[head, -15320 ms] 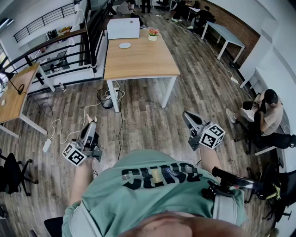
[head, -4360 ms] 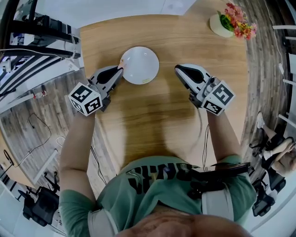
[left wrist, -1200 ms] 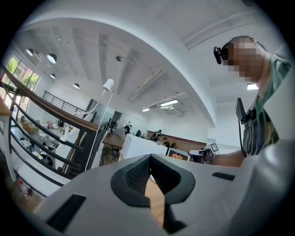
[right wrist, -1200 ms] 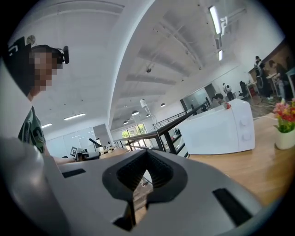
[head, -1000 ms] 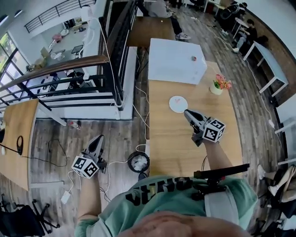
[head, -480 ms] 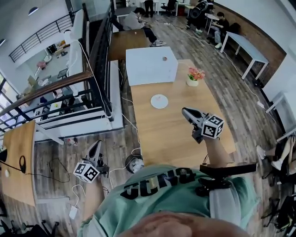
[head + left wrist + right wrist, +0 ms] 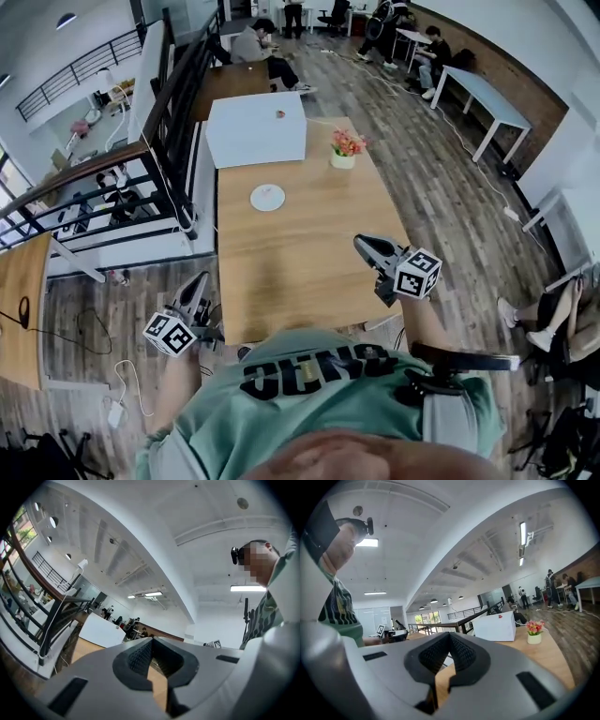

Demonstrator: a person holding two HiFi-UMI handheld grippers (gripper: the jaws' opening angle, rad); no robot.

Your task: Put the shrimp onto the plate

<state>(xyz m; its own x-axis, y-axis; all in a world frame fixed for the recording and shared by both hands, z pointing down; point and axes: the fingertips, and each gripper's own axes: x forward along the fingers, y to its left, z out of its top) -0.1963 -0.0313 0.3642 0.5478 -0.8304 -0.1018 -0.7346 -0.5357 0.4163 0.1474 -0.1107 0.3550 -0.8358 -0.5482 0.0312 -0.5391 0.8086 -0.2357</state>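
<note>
Left claw hangs closed and empty just off the counter's near left corner, right claw is closed and empty over its near right part, and the plate sits on its far half, any shrimp there too small to make out.

A long wooden table is set on plank flooring; a black railing is seen left.

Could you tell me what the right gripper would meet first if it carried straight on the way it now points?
Probably nothing nearby: the shut right gripper points over the wooden table towards the round white plate, seemingly passing above it, though its height is unclear.
</note>
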